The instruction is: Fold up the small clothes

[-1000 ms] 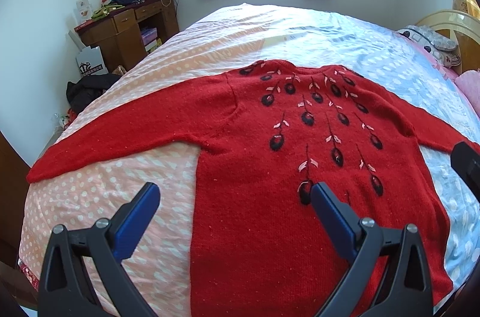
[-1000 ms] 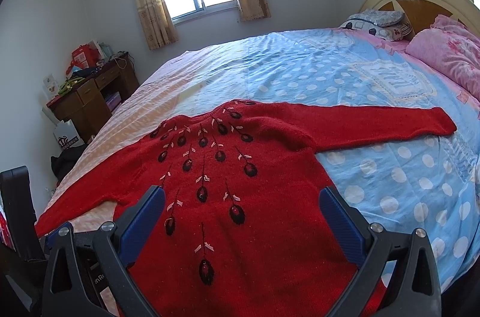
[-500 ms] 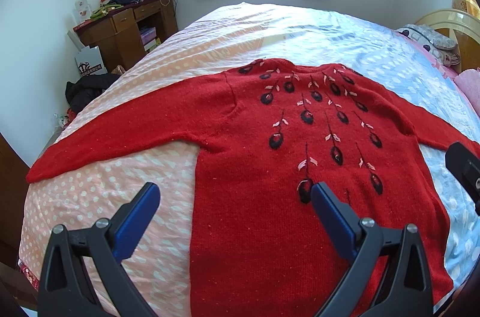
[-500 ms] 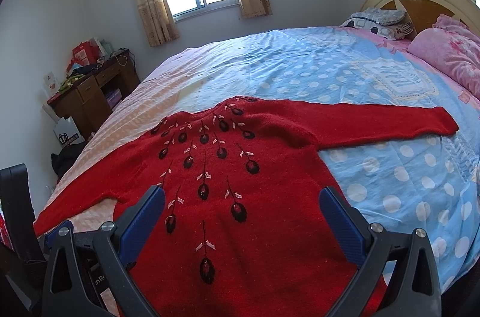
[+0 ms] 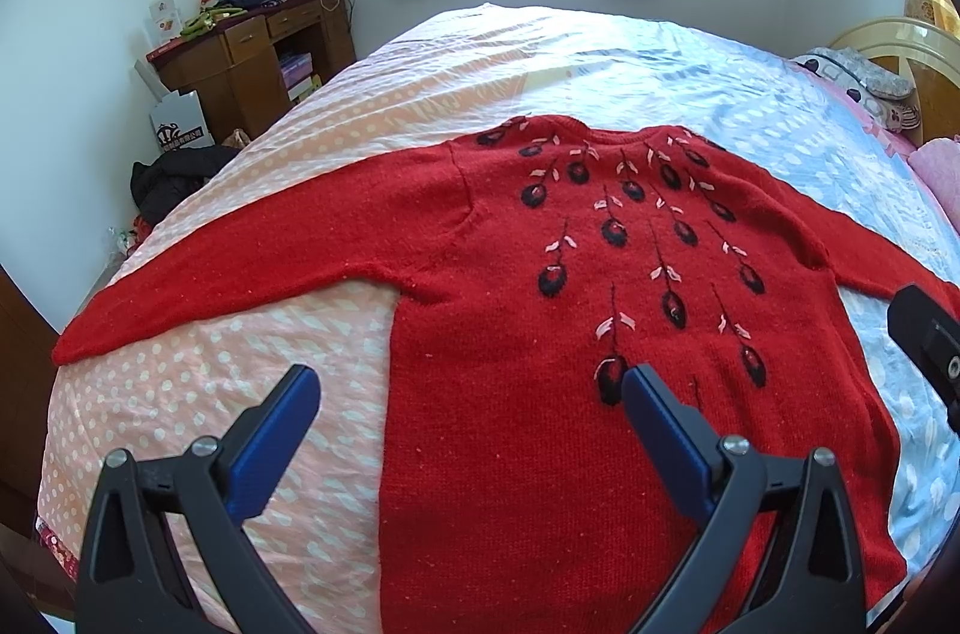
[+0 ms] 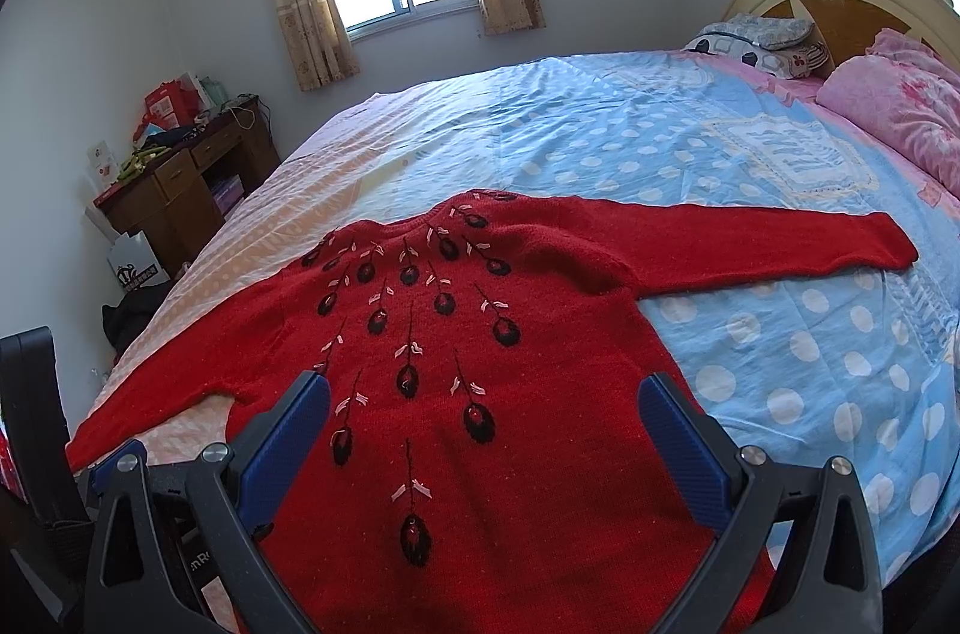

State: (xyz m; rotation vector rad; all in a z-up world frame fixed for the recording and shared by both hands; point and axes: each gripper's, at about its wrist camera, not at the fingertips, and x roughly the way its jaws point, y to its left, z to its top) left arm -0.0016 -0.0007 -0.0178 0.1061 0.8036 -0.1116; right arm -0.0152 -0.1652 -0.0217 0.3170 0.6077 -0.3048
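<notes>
Blue ribbed pads line the black plastic fingers of the left gripper, whose jaws stand wide apart with nothing between them, above the hem side of the red sweater. The right gripper is built the same and gapes just as wide, empty, over the sweater's lower body. The sweater is a fuzzy knit, lying flat and face up on the bed, both sleeves stretched out sideways, with dark oval buds on thin stems and pale leaf stitches fanning down from the neckline. Under it is a smooth polka-dot quilt cover, peach on one side, sky blue on the other. By the wooden desk stands a white paper bag; its print is too small to read.
</notes>
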